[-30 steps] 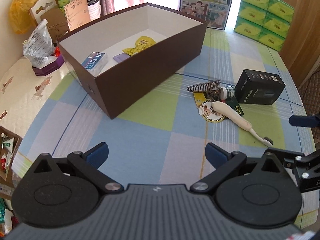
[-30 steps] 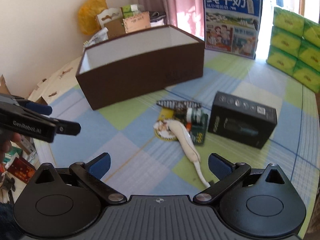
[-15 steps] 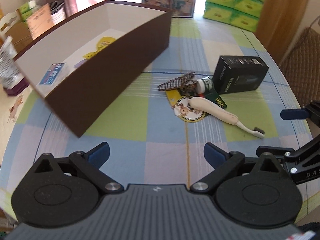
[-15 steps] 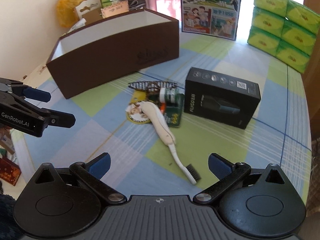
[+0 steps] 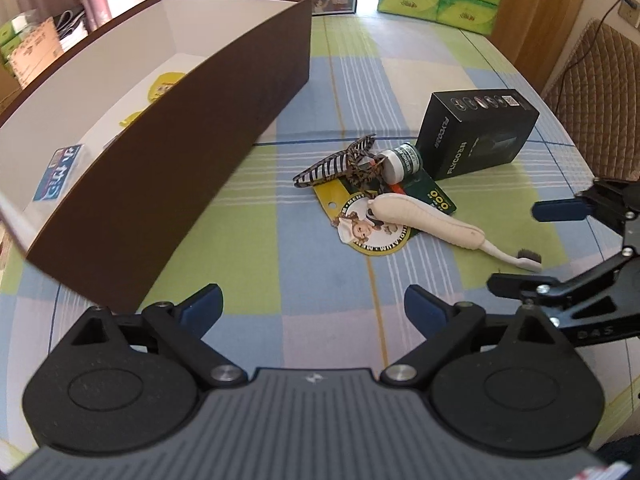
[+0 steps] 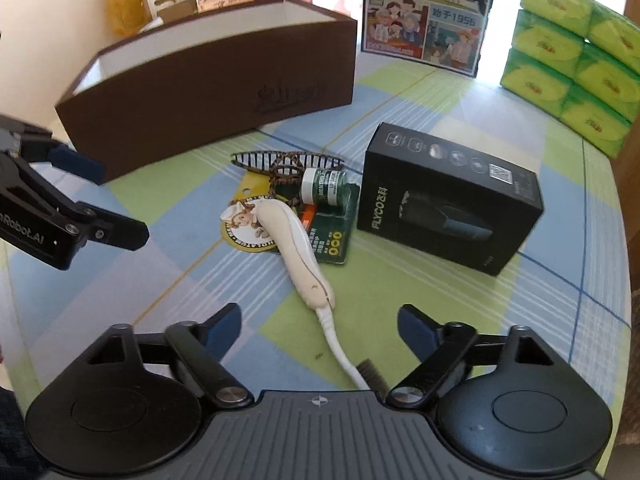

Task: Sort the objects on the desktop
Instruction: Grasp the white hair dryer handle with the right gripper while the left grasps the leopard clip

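On the checked tablecloth lies a pile: a cream brush (image 6: 296, 240) with a white neck, a striped hair clip (image 6: 288, 158), a small green jar (image 6: 324, 186), a green card pack (image 6: 338, 236) and a round yellow card (image 6: 240, 220). A black FLYCO box (image 6: 444, 200) stands to their right. The brown box (image 5: 168, 168) holds a few small items. My right gripper (image 6: 320, 320) straddles the brush's neck; its jaws are closing, pads clear of it. My left gripper (image 5: 312, 308) hovers in front of the pile, jaws closing slightly, nothing between them.
Green tissue packs (image 6: 568, 64) and a printed milk carton (image 6: 424, 20) stand at the table's far end. Bags and cartons (image 6: 132, 0) are piled behind the brown box. A woven chair (image 5: 592, 76) stands past the table's right edge.
Both grippers have come lower and closer to the pile. The right jaws have narrowed and now have the brush's neck between them. The left view has rolled.
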`<state>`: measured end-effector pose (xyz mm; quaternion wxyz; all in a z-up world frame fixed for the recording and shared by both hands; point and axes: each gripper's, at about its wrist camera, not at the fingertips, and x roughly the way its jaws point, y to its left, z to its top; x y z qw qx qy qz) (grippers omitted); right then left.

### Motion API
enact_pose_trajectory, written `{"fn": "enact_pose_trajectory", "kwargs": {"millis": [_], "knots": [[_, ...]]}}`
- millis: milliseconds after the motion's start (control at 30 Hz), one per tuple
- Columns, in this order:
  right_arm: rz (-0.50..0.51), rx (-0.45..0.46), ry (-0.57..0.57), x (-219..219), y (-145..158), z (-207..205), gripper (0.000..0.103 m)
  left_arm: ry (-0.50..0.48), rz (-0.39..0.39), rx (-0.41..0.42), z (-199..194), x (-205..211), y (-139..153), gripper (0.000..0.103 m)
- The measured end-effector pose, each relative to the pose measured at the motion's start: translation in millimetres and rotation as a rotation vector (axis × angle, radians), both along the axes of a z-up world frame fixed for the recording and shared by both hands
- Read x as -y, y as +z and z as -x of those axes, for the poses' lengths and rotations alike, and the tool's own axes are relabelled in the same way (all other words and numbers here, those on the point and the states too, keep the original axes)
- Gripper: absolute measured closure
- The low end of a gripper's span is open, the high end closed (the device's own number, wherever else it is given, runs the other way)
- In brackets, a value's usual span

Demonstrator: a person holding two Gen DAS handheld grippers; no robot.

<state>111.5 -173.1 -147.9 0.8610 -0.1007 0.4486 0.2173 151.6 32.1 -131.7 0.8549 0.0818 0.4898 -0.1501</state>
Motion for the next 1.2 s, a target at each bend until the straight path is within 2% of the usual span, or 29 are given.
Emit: {"fn": "enact_pose_trajectory", "kwargs": {"millis": [167,400,533,667,767,1067,1200], "knots": [[0.020,-0.005,0.039,-11,-11,-9,0.045,-0.041,-0.012,-0.007,-14,5,-7,0.009],[0.027,-0.011,0.042,-16,-22,-18,0.056,-0.109,-0.022,-0.011,-32,15,-12,0.009],[0.001,-0.023,0.048,-14,-23,-18,0.084,-0.146,-0.027,-0.014,-41,21,-14,0.009],[0.007,-0.041,0.037,-8,-20,-11,0.086,-0.182,-0.034,-0.015,-49,28,-17,0.009],[0.010,-0.060,-0.021,7,-18,-1,0.086,-0.207,-0.040,-0.012,-57,33,-19,0.009],[0.000,-0.103,-0.419,83,-13,20,0.086,-0.321,-0.090,0.021,-83,55,-30,0.019],[-0.028,-0.102,-0.560,106,-12,22,0.085,-0.367,-0.122,0.033,-95,65,-38,0.025]]}}
